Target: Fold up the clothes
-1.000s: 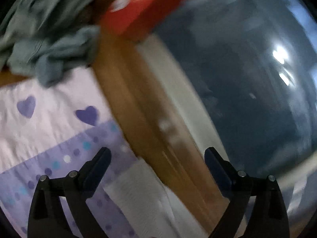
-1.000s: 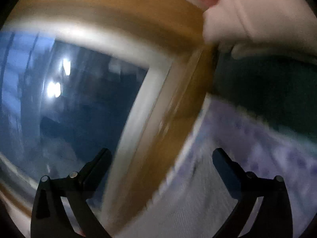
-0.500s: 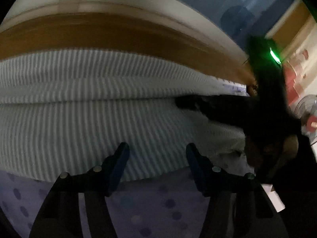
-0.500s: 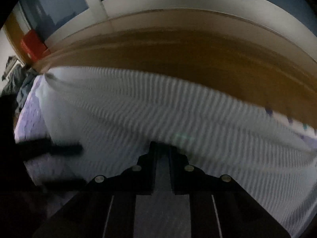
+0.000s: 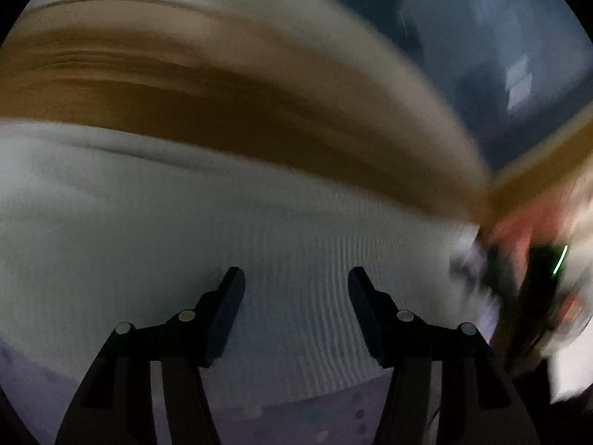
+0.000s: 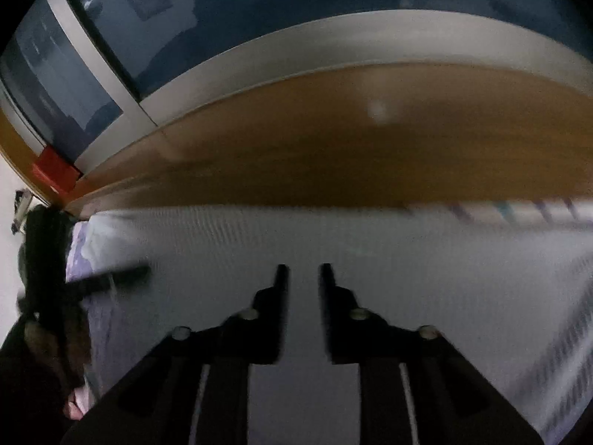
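Note:
A white ribbed garment (image 5: 207, 230) lies spread across a purple dotted cloth (image 5: 304, 419) on the wooden table (image 5: 229, 111). My left gripper (image 5: 296, 282) hovers low over the garment's near part, open, with nothing between its fingers. In the right wrist view the same garment (image 6: 426, 259) fills the middle. My right gripper (image 6: 304, 278) sits on it, jaws only a narrow gap apart with ribbed cloth in that gap. The left gripper's dark fingers (image 6: 122, 276) reach onto the garment's left edge. The right gripper (image 5: 541, 274) is a blur with a green light.
A red box (image 6: 55, 174) stands at the table's far left end. Behind the table runs a white frame (image 6: 333, 48) with dark window glass. The purple cloth's edge (image 6: 519, 207) shows to the right of the garment.
A second ago both grippers were wide open and swinging over the table. Since half a second ago the right jaws have parted slightly, and the left view has shifted with heavy blur.

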A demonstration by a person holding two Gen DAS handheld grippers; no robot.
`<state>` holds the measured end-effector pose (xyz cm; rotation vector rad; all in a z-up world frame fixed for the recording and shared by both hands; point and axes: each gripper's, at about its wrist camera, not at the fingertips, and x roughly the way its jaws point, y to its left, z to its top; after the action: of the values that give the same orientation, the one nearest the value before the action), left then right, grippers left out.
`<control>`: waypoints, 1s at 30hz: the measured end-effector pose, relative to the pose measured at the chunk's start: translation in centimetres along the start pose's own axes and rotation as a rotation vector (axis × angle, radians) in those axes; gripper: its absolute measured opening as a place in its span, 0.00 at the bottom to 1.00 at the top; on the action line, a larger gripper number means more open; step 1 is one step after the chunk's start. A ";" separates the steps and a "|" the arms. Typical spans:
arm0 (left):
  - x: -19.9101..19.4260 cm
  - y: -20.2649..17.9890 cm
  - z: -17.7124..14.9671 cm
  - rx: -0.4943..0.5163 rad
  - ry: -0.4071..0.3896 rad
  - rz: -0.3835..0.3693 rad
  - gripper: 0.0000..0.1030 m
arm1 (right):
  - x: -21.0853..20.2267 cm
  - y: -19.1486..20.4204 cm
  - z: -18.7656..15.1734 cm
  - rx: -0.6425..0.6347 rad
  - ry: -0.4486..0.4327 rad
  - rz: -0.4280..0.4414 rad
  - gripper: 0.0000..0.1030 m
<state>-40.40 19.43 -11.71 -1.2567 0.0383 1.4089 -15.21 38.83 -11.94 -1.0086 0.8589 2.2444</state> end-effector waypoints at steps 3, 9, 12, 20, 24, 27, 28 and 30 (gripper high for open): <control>-6.9 6.6 -1.2 -0.208 -0.196 -0.021 0.65 | -5.4 -4.5 -4.6 0.071 -0.099 -0.040 0.79; -16.5 18.8 -5.6 -0.739 -0.449 -0.071 0.73 | -12.9 -14.2 -10.3 0.422 -0.242 -0.206 0.79; -16.9 20.6 -5.0 -0.811 -0.444 -0.130 0.73 | -14.0 -16.5 -11.7 0.581 -0.305 -0.211 0.79; -14.7 20.4 -2.5 -0.828 -0.346 -0.101 0.73 | -13.5 -15.9 -13.1 0.718 -0.336 -0.111 0.79; -15.9 22.2 -1.6 -0.841 -0.337 -0.135 0.73 | -13.5 -16.7 -13.3 0.730 -0.343 -0.109 0.79; -16.5 23.8 -1.2 -0.876 -0.365 -0.177 0.73 | -13.9 -16.9 -13.9 0.754 -0.355 -0.107 0.79; -17.0 24.2 -1.1 -0.882 -0.377 -0.181 0.73 | -14.1 -17.0 -14.1 0.760 -0.359 -0.107 0.79; -18.7 24.6 -0.9 -0.844 -0.420 -0.109 0.73 | -14.4 -17.1 -14.4 0.771 -0.366 -0.109 0.79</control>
<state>-62.78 -1.75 -14.62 -1.5541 -0.9841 1.6221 11.22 36.76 -13.72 -0.2677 1.2995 1.6793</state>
